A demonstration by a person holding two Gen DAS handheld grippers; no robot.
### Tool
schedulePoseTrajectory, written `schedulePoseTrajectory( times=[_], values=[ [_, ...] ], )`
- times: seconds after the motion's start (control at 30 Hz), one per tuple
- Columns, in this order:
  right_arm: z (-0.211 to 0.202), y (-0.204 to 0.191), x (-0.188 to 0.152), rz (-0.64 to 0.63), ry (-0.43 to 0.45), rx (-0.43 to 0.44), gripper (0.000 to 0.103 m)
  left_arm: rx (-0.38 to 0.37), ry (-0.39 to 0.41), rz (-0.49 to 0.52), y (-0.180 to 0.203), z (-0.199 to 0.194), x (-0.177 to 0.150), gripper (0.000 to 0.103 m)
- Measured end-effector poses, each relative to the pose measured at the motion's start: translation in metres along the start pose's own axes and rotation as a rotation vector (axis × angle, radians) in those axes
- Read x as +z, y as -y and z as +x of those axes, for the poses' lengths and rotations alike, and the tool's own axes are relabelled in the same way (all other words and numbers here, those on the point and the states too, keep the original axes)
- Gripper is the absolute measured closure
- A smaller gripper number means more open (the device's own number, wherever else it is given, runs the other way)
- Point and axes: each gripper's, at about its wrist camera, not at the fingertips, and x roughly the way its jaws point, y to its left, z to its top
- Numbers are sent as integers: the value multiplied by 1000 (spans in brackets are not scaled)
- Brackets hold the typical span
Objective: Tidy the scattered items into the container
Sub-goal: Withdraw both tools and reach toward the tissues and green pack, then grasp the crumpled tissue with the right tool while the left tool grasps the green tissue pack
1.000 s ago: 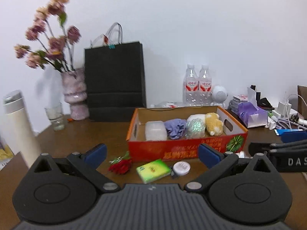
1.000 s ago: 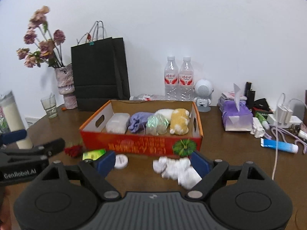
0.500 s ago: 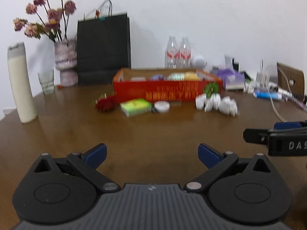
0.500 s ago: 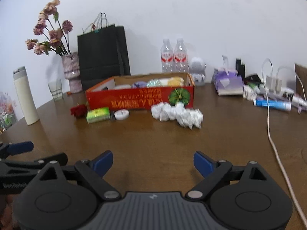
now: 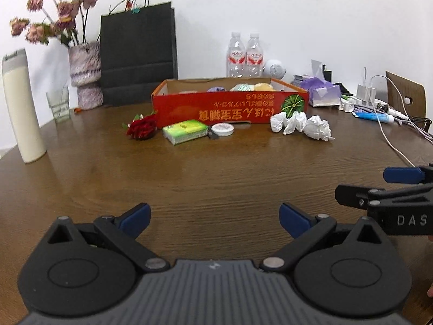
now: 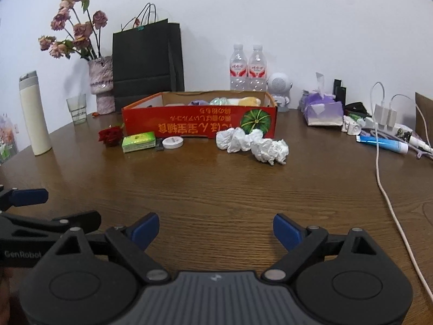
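A red cardboard box [image 5: 230, 111] [image 6: 199, 123] stands mid-table and holds several soft items. Along its near side lie a red rose [image 5: 142, 128] [image 6: 110, 135], a green tissue pack [image 5: 185, 131] [image 6: 138, 141], a small white round tin [image 5: 222, 129] [image 6: 173, 142] and crumpled white paper [image 5: 300, 124] [image 6: 254, 143]. My left gripper [image 5: 213, 220] hovers open and empty over bare wood, well short of these items. My right gripper [image 6: 216, 230] is open and empty too, level with the left one, and shows at the right edge of the left wrist view [image 5: 400, 182].
A white flask [image 5: 23, 105], a glass [image 5: 59, 105], a vase of dried flowers [image 5: 85, 75] and a black paper bag [image 5: 138, 57] stand at back left. Two water bottles [image 6: 247, 67] stand behind the box. A purple tissue pack [image 6: 323, 109], chargers and a white cable [image 6: 389, 200] crowd the right side.
Both grippers have pulled back from the box and sunk closer to the table. The scattered items, once just beyond the fingers, now lie far ahead. Both stay open.
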Motion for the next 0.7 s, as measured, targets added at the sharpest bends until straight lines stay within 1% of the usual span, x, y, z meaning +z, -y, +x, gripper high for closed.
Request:
schedulePoseTrajectory(
  times=[0.07,0.17,0.23,0.3,0.33,0.37,0.43,0.47,0.53,0.57,0.6,0.63,0.67,0.7],
  values=[
    [1,2,1,-2,-9,7,12,-42,-5,21,-5,4,7,0],
    [8,8,11,0,-36,28,12,-91,23,148,-17,16,35,0],
    [17,15,25,-8,-32,20,12,-87,70,207,-28,30,56,0],
    [28,26,43,-14,-9,-10,16,-91,80,220,-38,48,75,0],
    [34,33,50,-17,9,-23,18,-114,73,217,-44,60,84,0],
    [41,40,57,-20,24,-29,22,-148,63,219,-47,71,92,0],
    [63,54,74,-20,1,-30,27,-190,34,226,-52,98,105,0],
    [74,59,81,-20,-11,-19,31,-195,21,234,-53,110,110,0],
    [97,65,90,-47,-38,-3,34,-211,-2,273,-52,134,117,0],
    [111,66,93,-62,-55,1,40,-222,-9,299,-52,143,119,0],
    [123,67,94,-69,-79,3,51,-236,-20,323,-52,152,120,0],
    [133,68,95,-64,-97,5,57,-245,-36,339,-51,160,121,0],
    [140,69,96,-56,-106,11,67,-247,-54,351,-48,167,121,0],
    [145,69,95,-45,-106,15,72,-244,-70,366,-46,173,120,0]
  ],
)
